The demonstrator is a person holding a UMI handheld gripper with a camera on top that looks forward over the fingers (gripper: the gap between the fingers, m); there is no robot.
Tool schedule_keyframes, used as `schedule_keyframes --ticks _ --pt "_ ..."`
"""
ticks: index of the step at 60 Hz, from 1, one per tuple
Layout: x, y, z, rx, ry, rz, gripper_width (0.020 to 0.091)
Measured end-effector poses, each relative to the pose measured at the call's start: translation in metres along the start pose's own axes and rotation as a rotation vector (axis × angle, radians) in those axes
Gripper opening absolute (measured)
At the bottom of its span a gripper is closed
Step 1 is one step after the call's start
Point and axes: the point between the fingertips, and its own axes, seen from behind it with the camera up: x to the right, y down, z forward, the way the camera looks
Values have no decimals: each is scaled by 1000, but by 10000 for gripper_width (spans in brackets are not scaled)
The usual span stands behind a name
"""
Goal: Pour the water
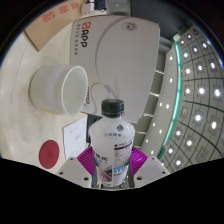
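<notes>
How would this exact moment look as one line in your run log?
task: pour water | gripper: shut on bottle, upright, cap on | cup: beyond bottle, on table | pouring: not begun

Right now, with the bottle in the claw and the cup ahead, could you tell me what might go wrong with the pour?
1. The clear plastic bottle with a white cap appears capped, so tilting it would pour nothing.
2. The claw presses it low on the body; tipped, it might slip.
3. The round white cup stands beyond the bottle, beside a white device with a cable; a missed pour could wet it.
</notes>
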Motion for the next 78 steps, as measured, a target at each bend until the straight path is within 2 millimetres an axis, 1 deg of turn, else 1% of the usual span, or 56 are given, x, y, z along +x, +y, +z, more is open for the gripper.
schedule_keyframes --ticks 6,11,15,19,24,28,32,45,50,55,59,61,64,69,73,78 --pt "2 -8 6 12 48 -159 421" --pt "-2 -10 8 21 46 -230 418" --pt "-1 -15 10 34 55 -264 419" --pt "0 -18 9 48 57 -257 420" --pt "0 -13 8 41 33 -192 419" --pt "-2 -6 6 35 -3 -90 421" --pt "0 -2 2 46 -42 69 422" --pt "15 10 -16 76 -200 778 425" --pt "13 15 -19 83 -262 999 426" --pt "3 17 -20 91 -320 1169 427" --pt "-11 17 -21 94 -384 1299 426" --pt "-19 13 -20 91 -409 1364 425" --pt "-27 12 -19 98 -444 1441 426" --pt "-44 15 -15 104 -472 1496 427" --pt "-59 12 -11 110 -482 1511 428" --pt "-77 15 -6 95 -500 1547 430"
